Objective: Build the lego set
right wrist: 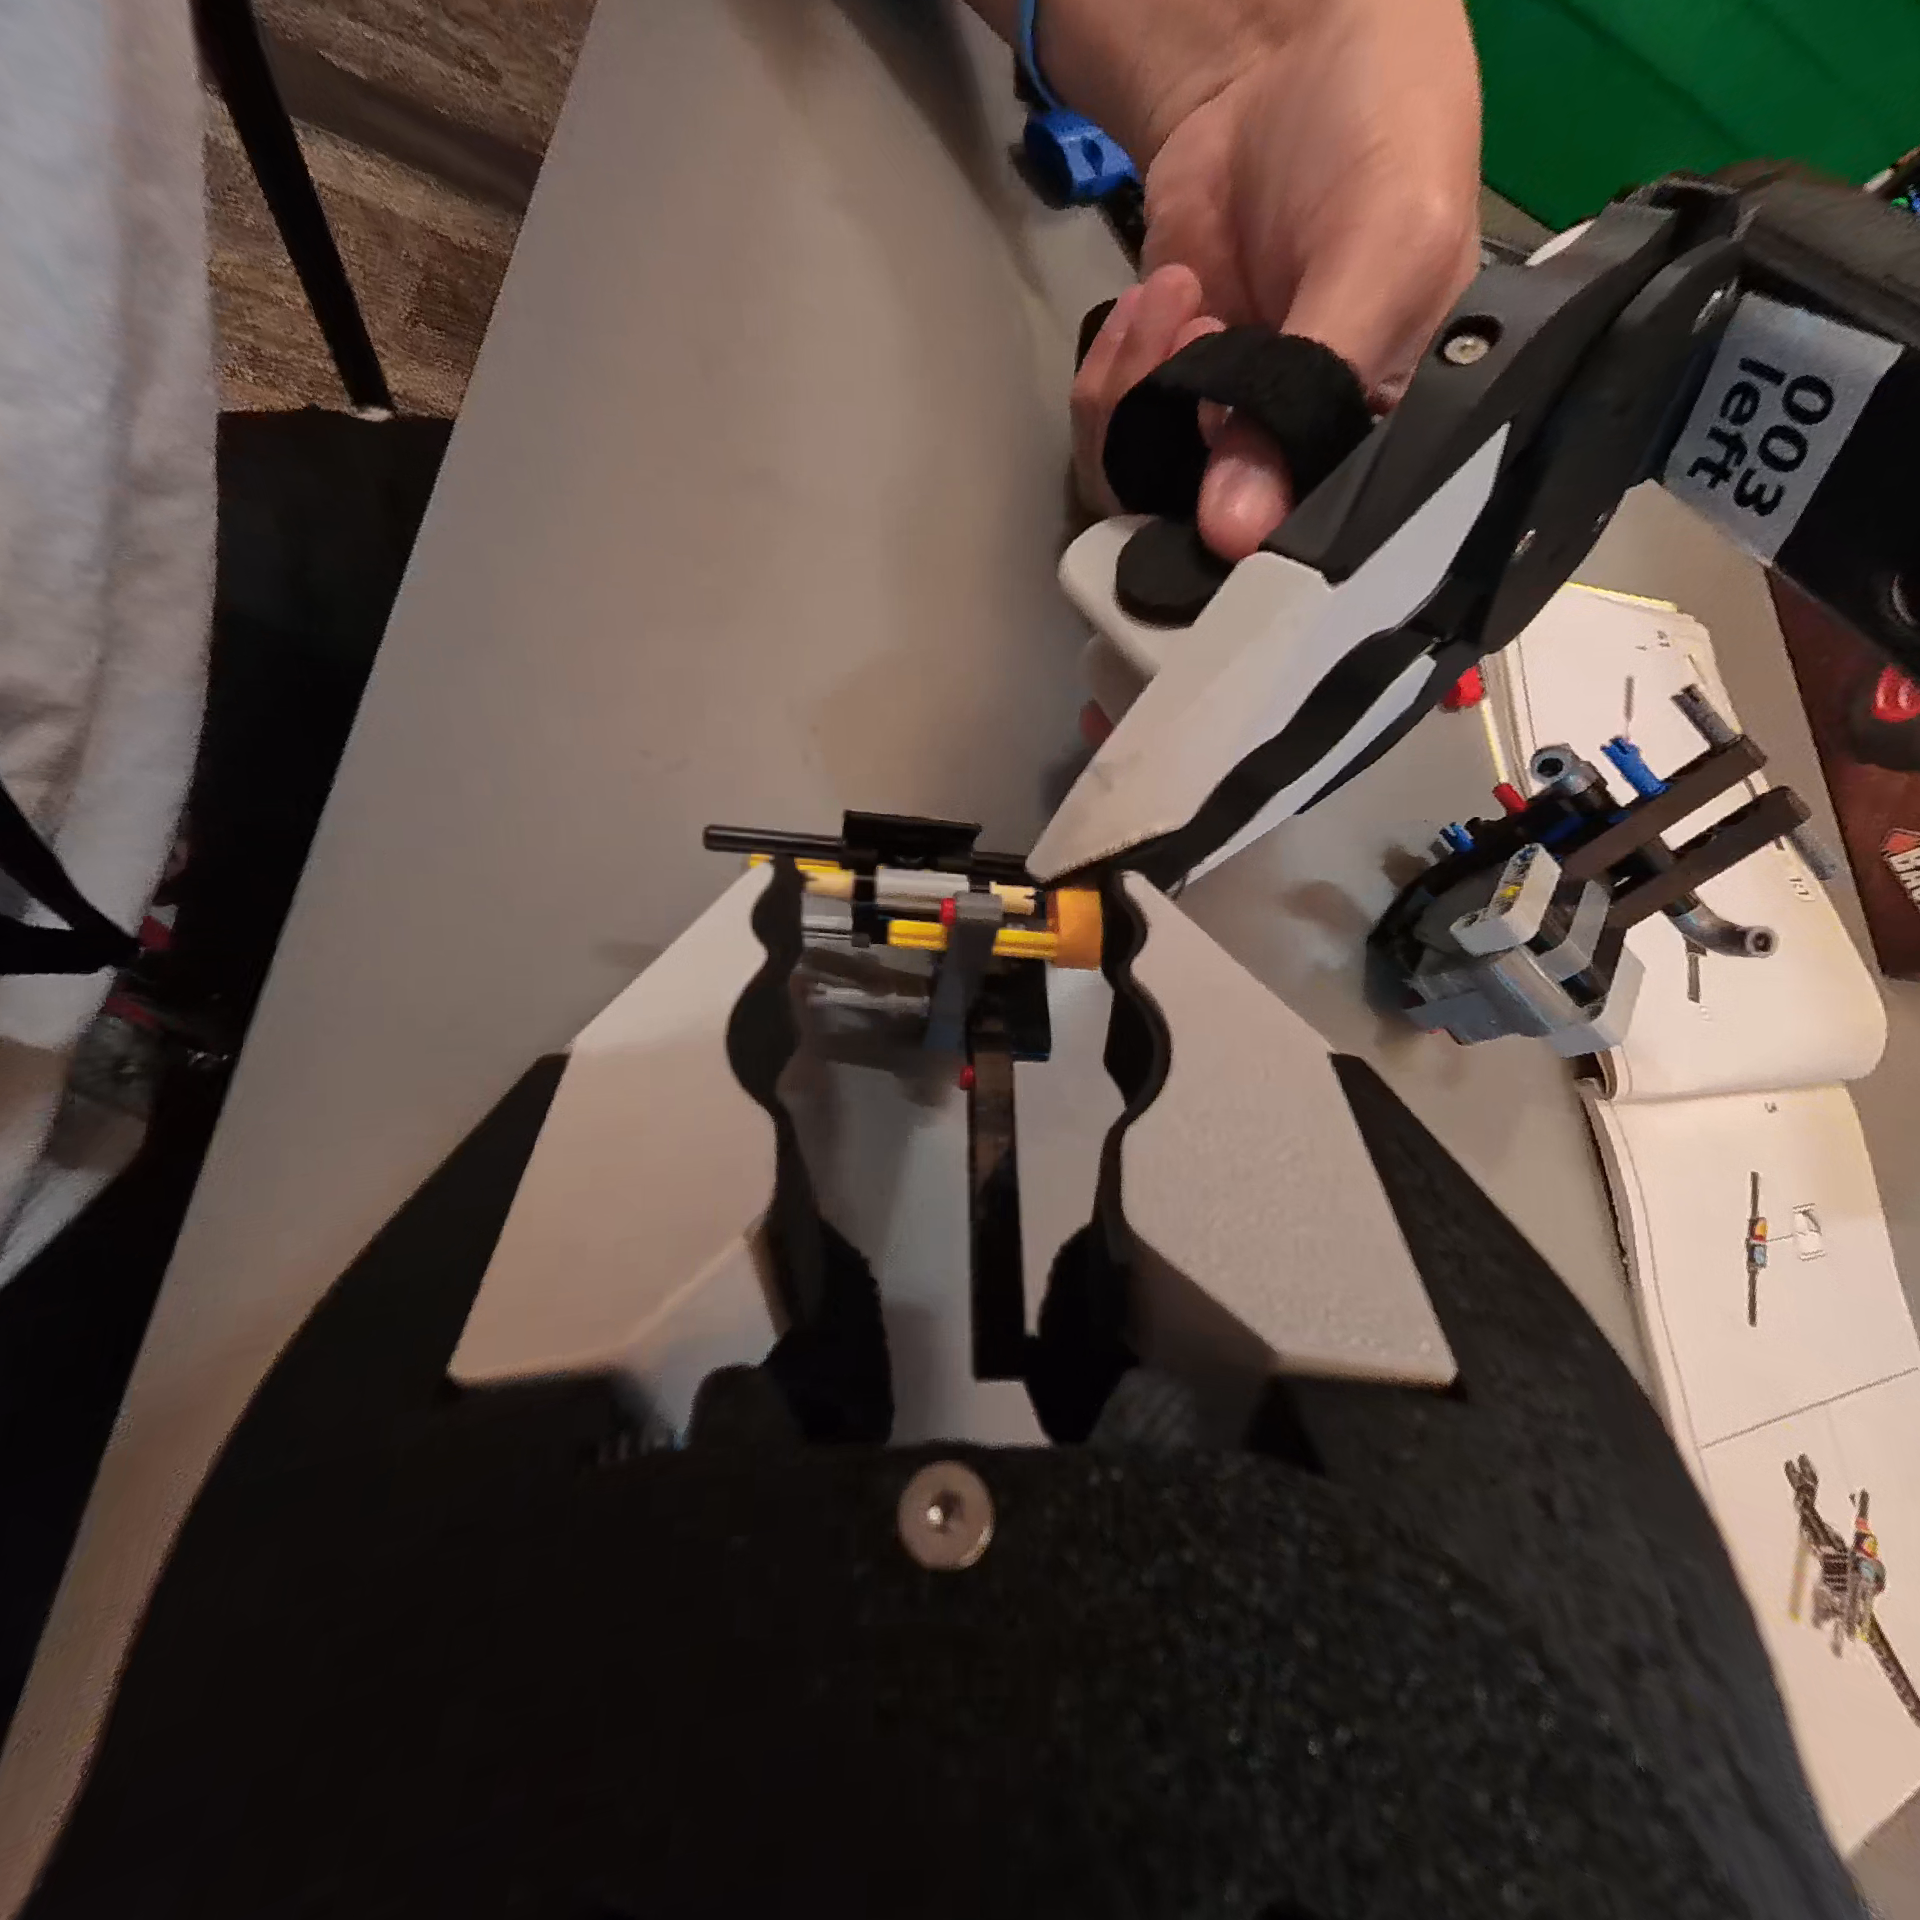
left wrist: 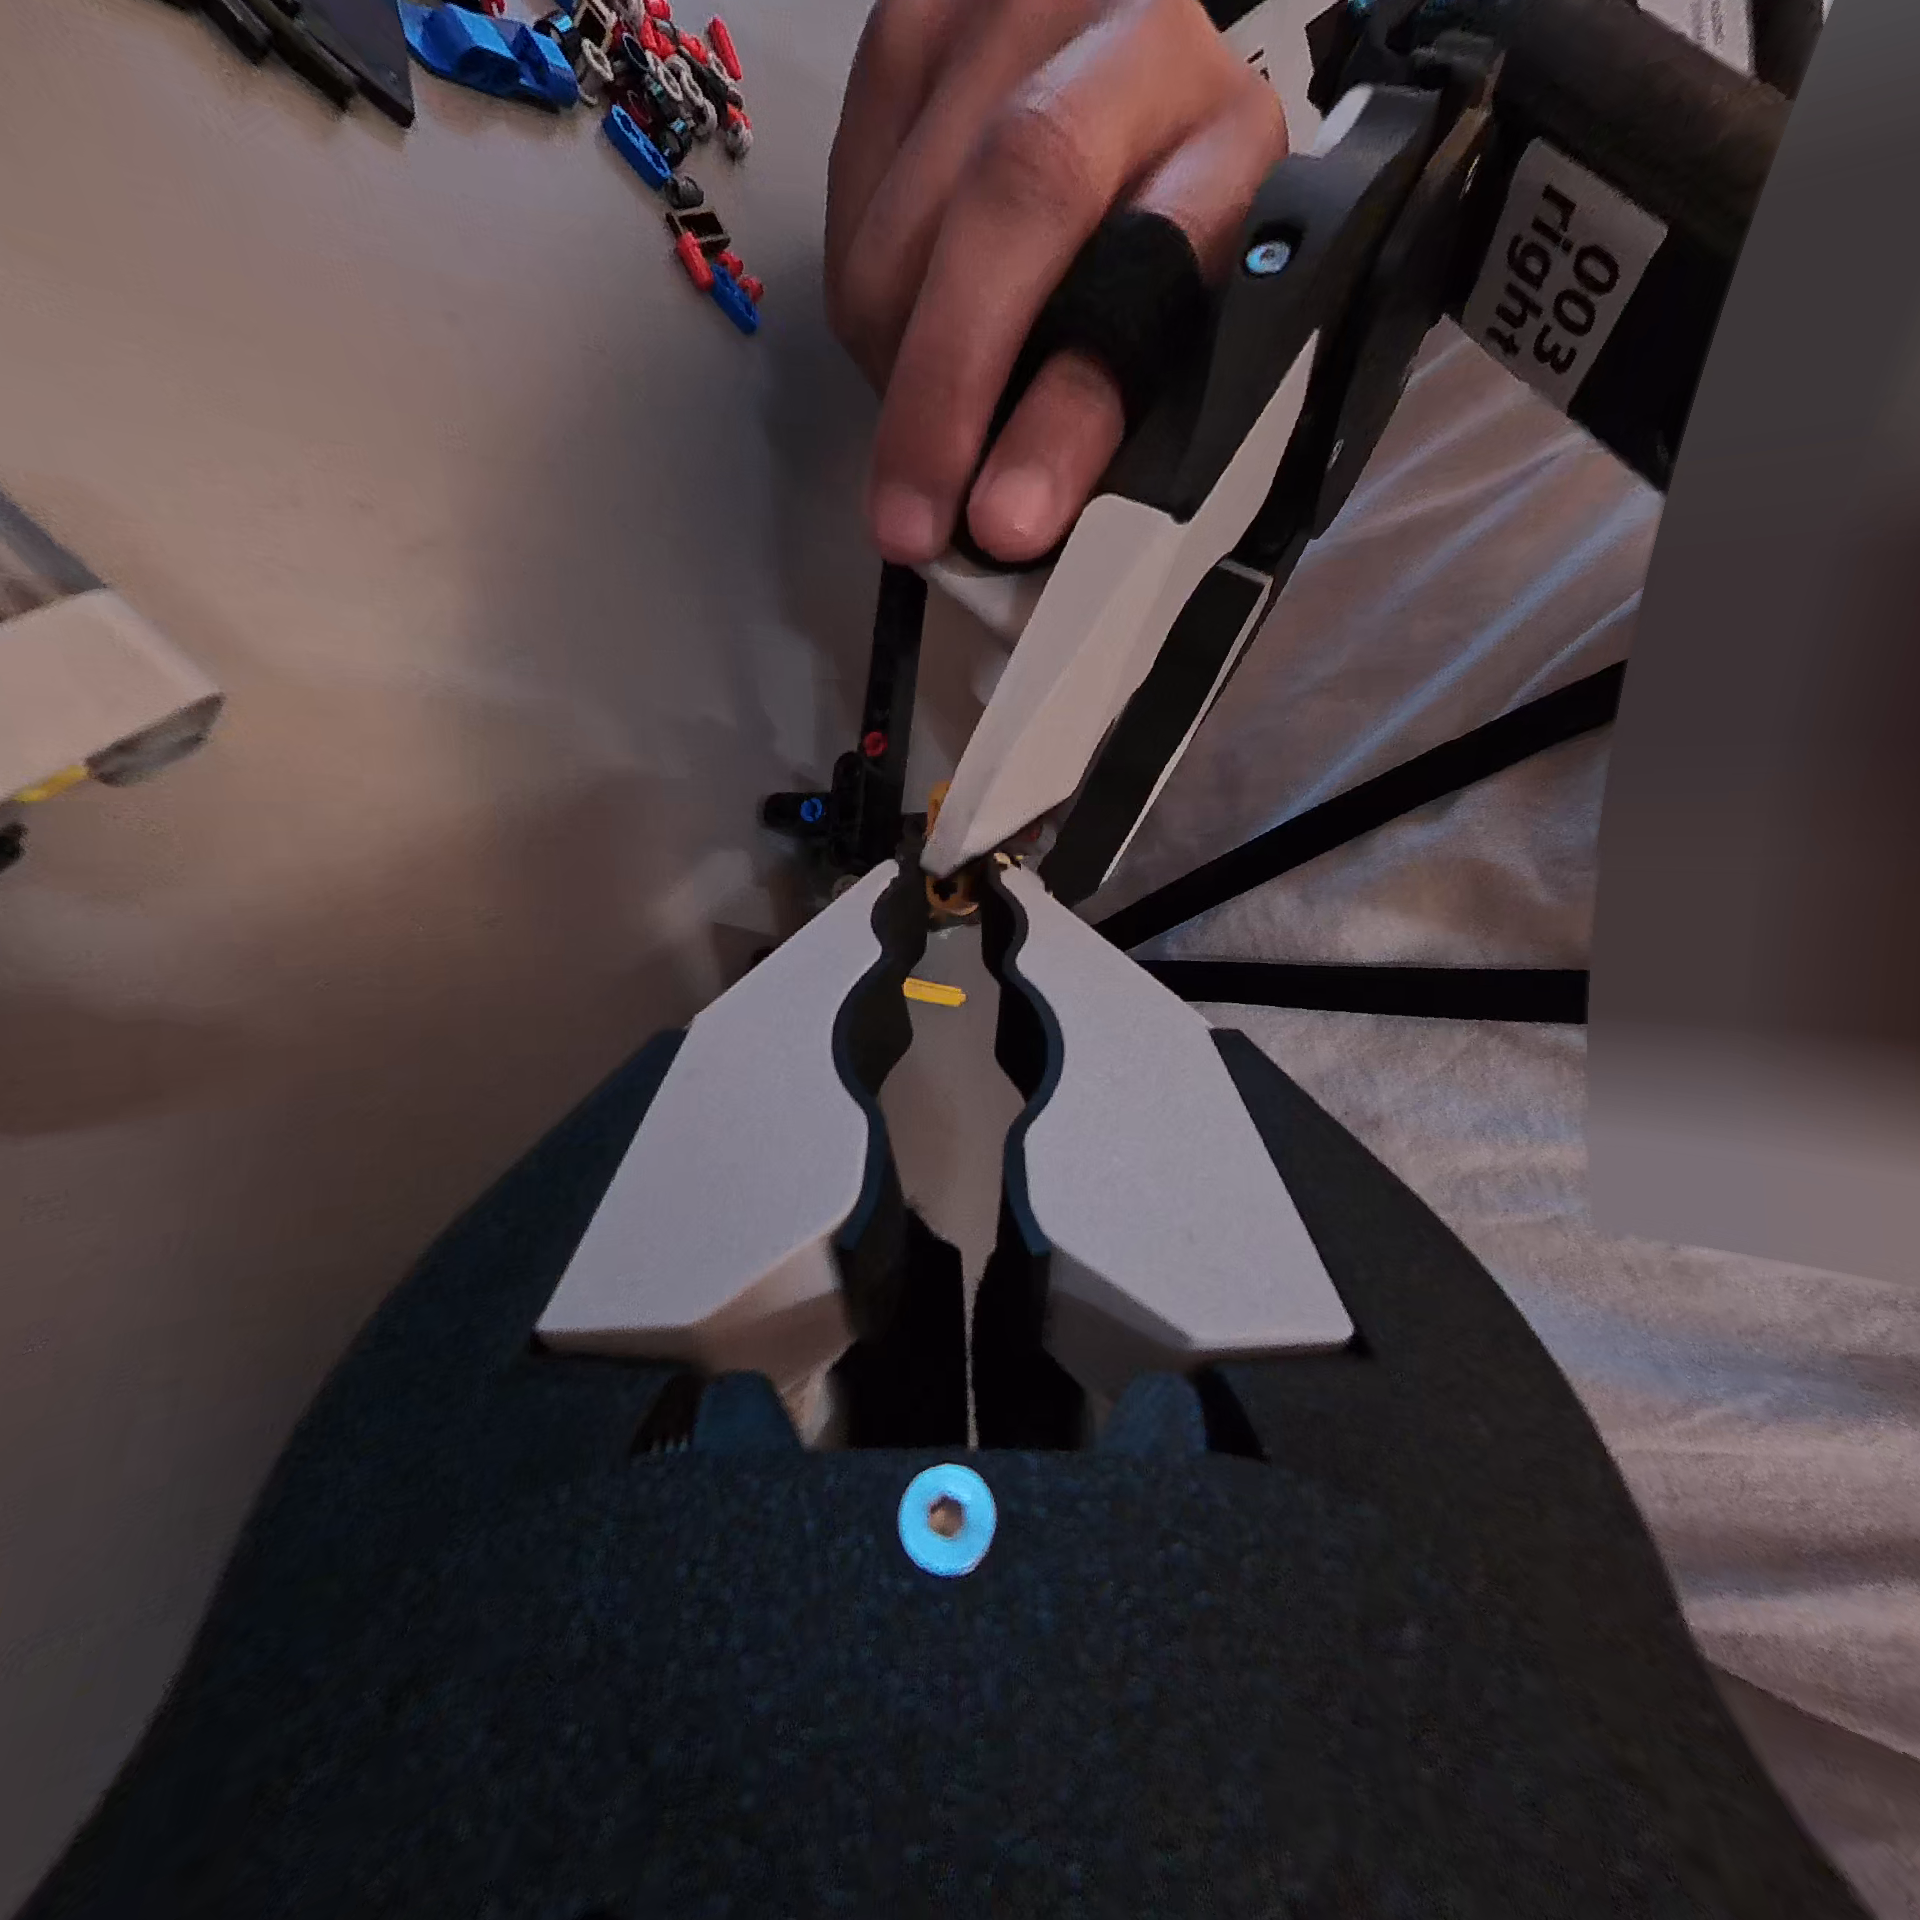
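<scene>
A small lego assembly (right wrist: 935, 914) of yellow, tan and black axles, grey connectors and a long black beam (right wrist: 992, 1195) sits between the fingers of my right gripper (right wrist: 945, 888), which is closed on it along the axles. An orange bush (right wrist: 1075, 930) caps its right end. My left gripper (right wrist: 1044, 871) comes in from the upper right, pinched on that end. In the left wrist view, the left gripper (left wrist: 956, 881) is shut on the orange bush (left wrist: 951, 891), seen end-on. The right gripper (left wrist: 987, 862) reaches down from above, with the black beam (left wrist: 894, 665) standing behind it.
A loose yellow axle (left wrist: 933, 992) lies on the grey table (left wrist: 416, 468). Loose red, blue and black pieces (left wrist: 665, 104) lie at the far edge. A second sub-assembly (right wrist: 1507, 935) rests on the open instruction booklet (right wrist: 1787, 1299), with a brown box (right wrist: 1891, 748) beyond. The grippers are tip to tip, or close to it.
</scene>
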### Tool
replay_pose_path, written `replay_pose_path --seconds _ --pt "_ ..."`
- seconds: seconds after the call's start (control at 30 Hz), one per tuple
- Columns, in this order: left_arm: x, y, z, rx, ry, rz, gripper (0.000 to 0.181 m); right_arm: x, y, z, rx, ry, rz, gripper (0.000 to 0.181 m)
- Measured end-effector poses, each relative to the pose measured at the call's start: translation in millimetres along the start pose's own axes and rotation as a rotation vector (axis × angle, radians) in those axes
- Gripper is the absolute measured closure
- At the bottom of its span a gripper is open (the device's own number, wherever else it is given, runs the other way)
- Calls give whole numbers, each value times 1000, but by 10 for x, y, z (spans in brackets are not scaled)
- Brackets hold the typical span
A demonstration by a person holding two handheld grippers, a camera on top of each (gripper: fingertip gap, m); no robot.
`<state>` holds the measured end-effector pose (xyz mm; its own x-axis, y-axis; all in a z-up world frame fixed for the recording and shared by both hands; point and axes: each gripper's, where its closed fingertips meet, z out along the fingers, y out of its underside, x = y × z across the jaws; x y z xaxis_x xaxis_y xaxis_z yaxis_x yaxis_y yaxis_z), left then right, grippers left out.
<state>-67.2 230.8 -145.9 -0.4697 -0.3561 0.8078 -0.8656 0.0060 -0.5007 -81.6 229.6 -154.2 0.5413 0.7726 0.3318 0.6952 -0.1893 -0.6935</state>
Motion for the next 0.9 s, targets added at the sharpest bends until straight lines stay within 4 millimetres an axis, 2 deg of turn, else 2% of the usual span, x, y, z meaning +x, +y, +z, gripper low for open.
replay_pose_path --seconds 0.13,0.9 --pt "-4 -8 -3 13 -10 -9 173 33 3 -7 -7 4 16 131" --pt "-1 -37 -26 54 -12 8 173 72 56 -46 -38 -31 62 132"
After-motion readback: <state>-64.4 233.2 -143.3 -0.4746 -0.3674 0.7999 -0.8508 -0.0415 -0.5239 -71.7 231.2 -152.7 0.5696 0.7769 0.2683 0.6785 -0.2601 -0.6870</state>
